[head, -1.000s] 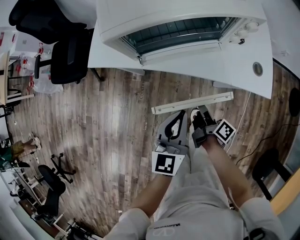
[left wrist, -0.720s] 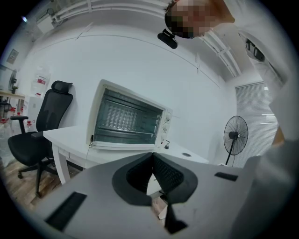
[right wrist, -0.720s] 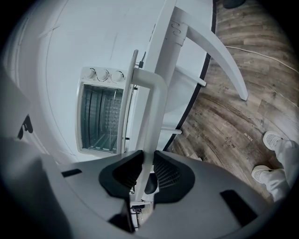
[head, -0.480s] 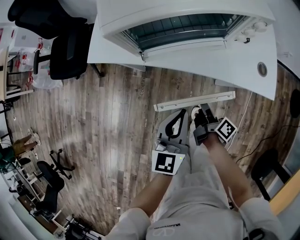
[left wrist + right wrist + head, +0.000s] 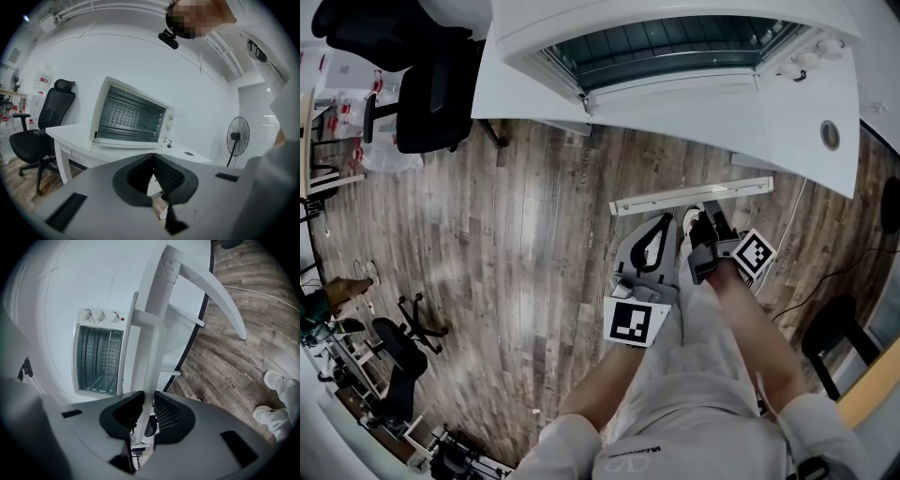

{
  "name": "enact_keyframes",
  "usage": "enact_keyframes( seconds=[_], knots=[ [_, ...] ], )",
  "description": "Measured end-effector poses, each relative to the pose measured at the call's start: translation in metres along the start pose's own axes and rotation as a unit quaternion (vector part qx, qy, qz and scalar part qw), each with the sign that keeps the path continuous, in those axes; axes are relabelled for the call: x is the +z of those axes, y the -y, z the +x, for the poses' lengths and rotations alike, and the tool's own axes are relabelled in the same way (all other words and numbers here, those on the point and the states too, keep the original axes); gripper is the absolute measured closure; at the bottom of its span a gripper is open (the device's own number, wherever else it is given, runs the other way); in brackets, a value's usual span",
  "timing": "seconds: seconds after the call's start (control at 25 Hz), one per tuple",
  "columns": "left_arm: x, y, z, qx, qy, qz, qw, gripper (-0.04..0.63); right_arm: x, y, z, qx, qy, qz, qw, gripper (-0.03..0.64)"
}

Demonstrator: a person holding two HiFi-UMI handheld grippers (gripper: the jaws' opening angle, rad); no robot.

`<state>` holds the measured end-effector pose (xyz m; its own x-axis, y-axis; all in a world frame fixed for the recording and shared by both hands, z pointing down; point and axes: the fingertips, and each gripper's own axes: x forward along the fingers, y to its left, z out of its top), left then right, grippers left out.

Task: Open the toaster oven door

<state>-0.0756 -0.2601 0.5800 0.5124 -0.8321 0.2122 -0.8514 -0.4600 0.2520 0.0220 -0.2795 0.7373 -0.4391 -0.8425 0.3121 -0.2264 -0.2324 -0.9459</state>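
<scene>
The white toaster oven point(image 5: 675, 56) stands on a white table point(image 5: 534, 94), and its glass door looks shut. It also shows in the left gripper view point(image 5: 131, 117) and, turned sideways, in the right gripper view point(image 5: 98, 359), knobs point(image 5: 98, 315) beside the window. Both grippers hang low in front of the person's legs, well short of the table. My left gripper point(image 5: 661, 220) point(image 5: 153, 161) has its pads meeting at the tips, nothing in them. My right gripper point(image 5: 709, 221) point(image 5: 148, 408) keeps a narrow gap between its pads. Through that gap I see only the table edge point(image 5: 150, 348) far beyond.
A black office chair point(image 5: 436, 103) point(image 5: 42, 126) stands left of the table. A white bar point(image 5: 689, 195) lies low over the wooden floor just ahead of the grippers. A standing fan point(image 5: 237, 138) is off to the right, and a cable point(image 5: 787, 234) runs along the floor.
The head view has drifted a little, so oven and table sit slightly higher and further right. Both grippers keep their places by the legs, jaws unchanged.
</scene>
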Motion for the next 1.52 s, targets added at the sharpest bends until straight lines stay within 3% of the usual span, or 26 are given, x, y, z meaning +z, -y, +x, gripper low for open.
enact_keyframes(
  seconds=[0.88, 1.12, 1.32, 1.52],
  knots=[
    [-0.008, -0.001, -0.008, -0.003, -0.003, -0.007, 1.0000, 0.588, -0.001, 0.000, -0.003, 0.022, 0.002, 0.015, 1.000, 0.532],
    [-0.006, -0.002, -0.011, -0.005, -0.003, -0.008, 1.0000, 0.588, -0.005, 0.008, -0.015, 0.011, 0.005, 0.023, 1.000, 0.563],
    [-0.005, -0.002, -0.013, -0.009, -0.002, -0.005, 0.9999, 0.588, -0.016, 0.012, -0.030, 0.013, -0.022, 0.009, 1.000, 0.570],
    [-0.003, -0.004, -0.020, -0.012, -0.003, -0.004, 0.9999, 0.588, -0.025, 0.020, -0.062, -0.025, -0.041, -0.042, 0.998, 0.600]
  ],
)
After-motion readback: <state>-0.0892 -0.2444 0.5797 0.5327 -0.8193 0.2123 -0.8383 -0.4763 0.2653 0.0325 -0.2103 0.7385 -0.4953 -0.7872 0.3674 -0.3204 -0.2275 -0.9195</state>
